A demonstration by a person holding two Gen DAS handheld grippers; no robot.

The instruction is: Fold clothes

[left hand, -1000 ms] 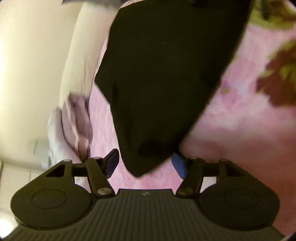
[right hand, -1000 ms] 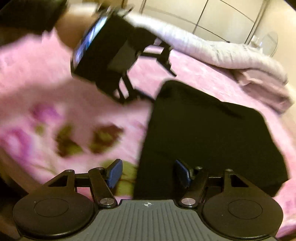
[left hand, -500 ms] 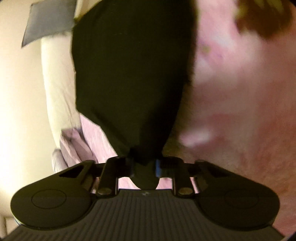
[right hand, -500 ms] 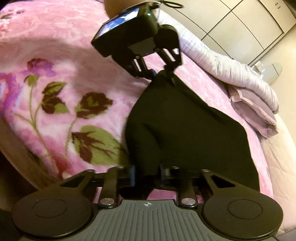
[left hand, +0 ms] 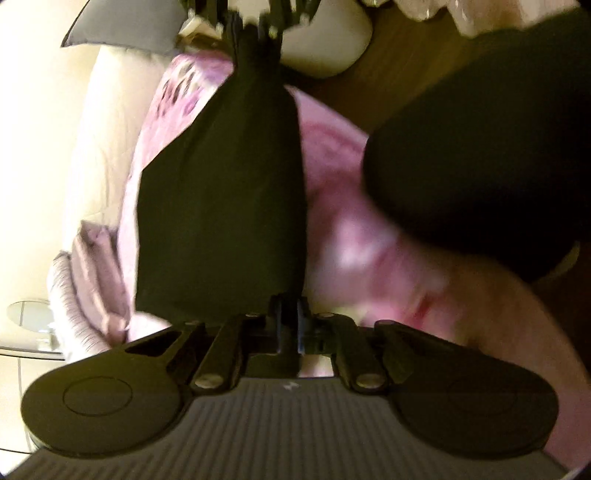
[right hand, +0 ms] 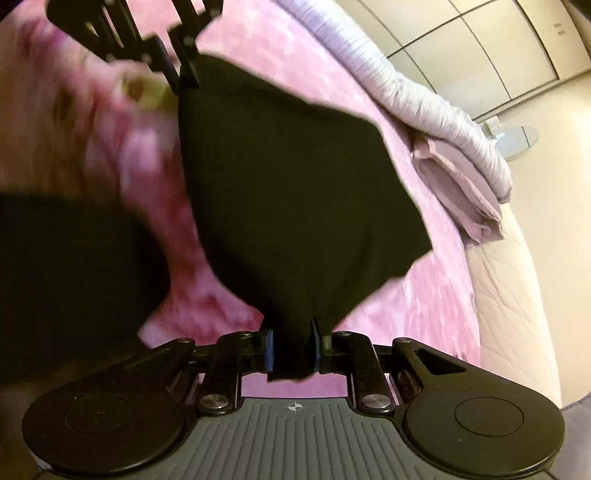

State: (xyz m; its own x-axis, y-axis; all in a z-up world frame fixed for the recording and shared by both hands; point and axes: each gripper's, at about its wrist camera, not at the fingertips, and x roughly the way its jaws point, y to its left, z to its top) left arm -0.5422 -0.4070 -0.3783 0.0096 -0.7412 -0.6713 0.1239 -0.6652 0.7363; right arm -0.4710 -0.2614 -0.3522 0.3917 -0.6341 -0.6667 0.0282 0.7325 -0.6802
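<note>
A black garment (left hand: 221, 206) (right hand: 291, 192) hangs stretched between my two grippers above a pink flowered blanket (right hand: 424, 295). In the left wrist view my left gripper (left hand: 289, 325) is shut on one corner of the cloth, and the right gripper (left hand: 258, 22) pinches the opposite corner at the top of the frame. From the right wrist view my right gripper (right hand: 291, 345) is shut on a bunched corner, while the left gripper (right hand: 177, 74) holds the far corner at upper left. The cloth's free edge sags toward the blanket.
A folded mauve cloth (right hand: 461, 188) and a rolled pale lilac quilt (right hand: 424, 92) lie along the bed's far side. A cream mattress edge (right hand: 517, 295) borders the blanket. A person's dark sleeve (left hand: 480, 147) (right hand: 74, 277) is close by. Wardrobe doors (right hand: 480, 48) stand behind.
Both grippers closed on corners of the black garment, then lifted it off the blanket. It now hangs taut between them, and both views have tilted.
</note>
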